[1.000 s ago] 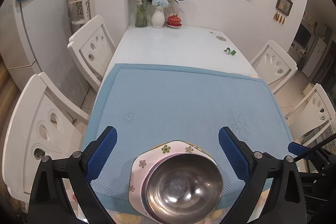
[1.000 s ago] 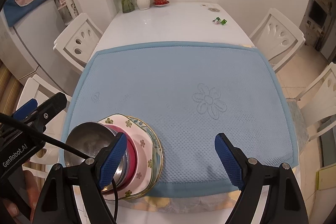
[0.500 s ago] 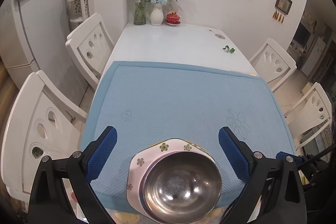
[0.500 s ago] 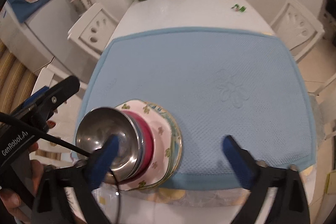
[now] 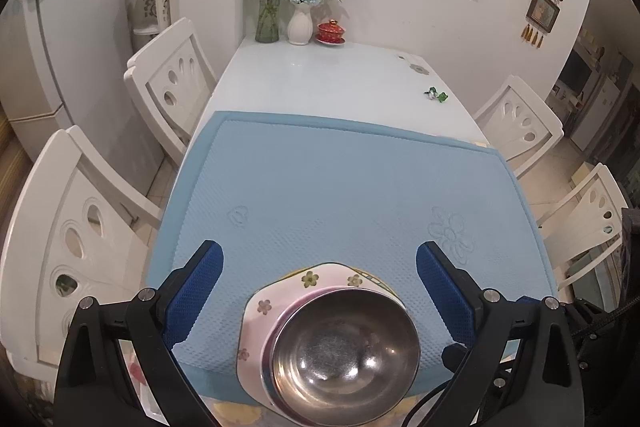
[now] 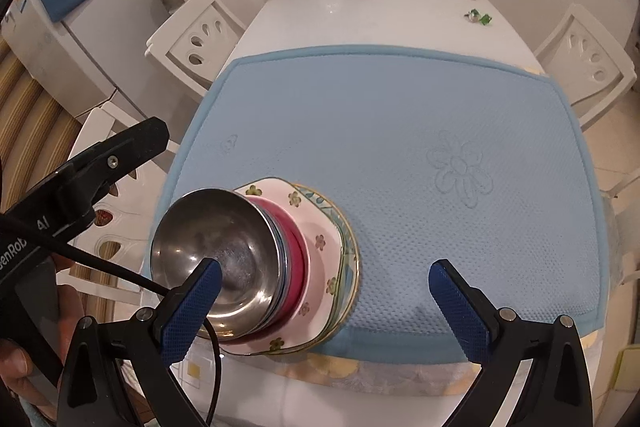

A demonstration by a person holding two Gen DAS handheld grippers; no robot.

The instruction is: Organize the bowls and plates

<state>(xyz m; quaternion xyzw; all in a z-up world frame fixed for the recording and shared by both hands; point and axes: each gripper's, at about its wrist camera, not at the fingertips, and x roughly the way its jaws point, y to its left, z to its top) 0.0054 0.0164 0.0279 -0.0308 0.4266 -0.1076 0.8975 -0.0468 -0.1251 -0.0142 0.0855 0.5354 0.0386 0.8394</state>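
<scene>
A steel bowl (image 5: pixel 346 351) sits on top of a stack: a red bowl (image 6: pixel 296 259), a pink flowered plate (image 5: pixel 264 303) and a green-rimmed plate (image 6: pixel 350 247) beneath. The stack stands at the near left edge of the blue mat (image 5: pixel 340 195). My left gripper (image 5: pixel 320 283) is open and empty, raised above the stack with a finger on each side. My right gripper (image 6: pixel 324 291) is open and empty, above the mat's front edge just right of the stack (image 6: pixel 224 247). The left gripper's body (image 6: pixel 80 171) shows in the right wrist view.
White table (image 5: pixel 320 79) with a glass vase of flowers (image 5: pixel 272 7), a white vase (image 5: pixel 300 23) and a red lidded cup (image 5: pixel 331 31) at the far end. A small green object (image 5: pixel 437 95) lies far right. White chairs (image 5: pixel 168 83) stand on both sides.
Both grippers have risen and drawn back a little from the stack. The right wrist view has tilted toward the stack. The dishes have not moved.
</scene>
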